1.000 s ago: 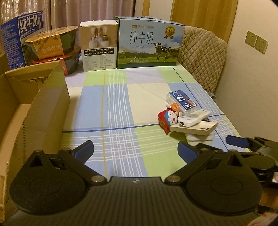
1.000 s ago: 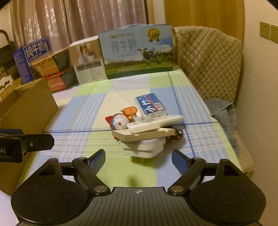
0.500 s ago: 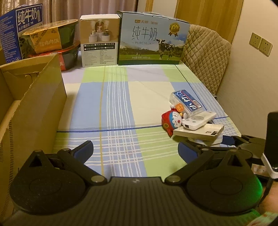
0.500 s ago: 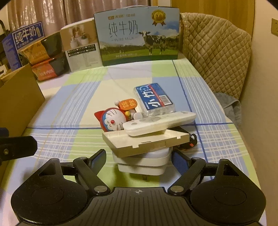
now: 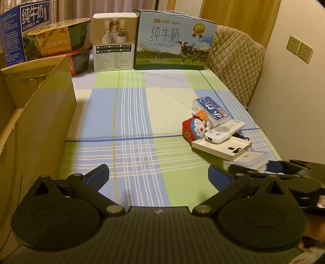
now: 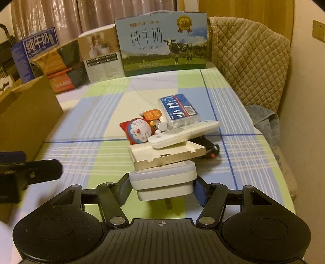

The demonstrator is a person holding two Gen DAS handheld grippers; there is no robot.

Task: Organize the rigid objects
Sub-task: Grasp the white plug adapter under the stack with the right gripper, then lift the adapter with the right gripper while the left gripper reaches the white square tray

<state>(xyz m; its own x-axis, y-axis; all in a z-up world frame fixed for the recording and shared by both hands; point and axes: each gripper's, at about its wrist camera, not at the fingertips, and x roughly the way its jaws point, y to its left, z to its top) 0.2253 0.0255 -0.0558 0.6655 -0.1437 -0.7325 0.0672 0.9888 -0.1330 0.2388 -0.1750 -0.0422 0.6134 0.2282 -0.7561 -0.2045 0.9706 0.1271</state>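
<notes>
right gripper (image 6: 162,189) closing on white plug (image 6: 163,183) (earlier clear) | left gripper (image 5: 158,178) apart, empty

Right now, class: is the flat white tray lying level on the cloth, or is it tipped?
Tipped. The white tray slopes, its near edge propped on the white plug adapter; the white remote rests across its top.

You were working in a home: a checked tablecloth (image 5: 130,113), drawn curtains (image 6: 50,16), a quilted chair cover (image 6: 249,67), milk cartons (image 5: 174,40) and instant-meal bowls (image 5: 59,40) stood along the table's back.
</notes>
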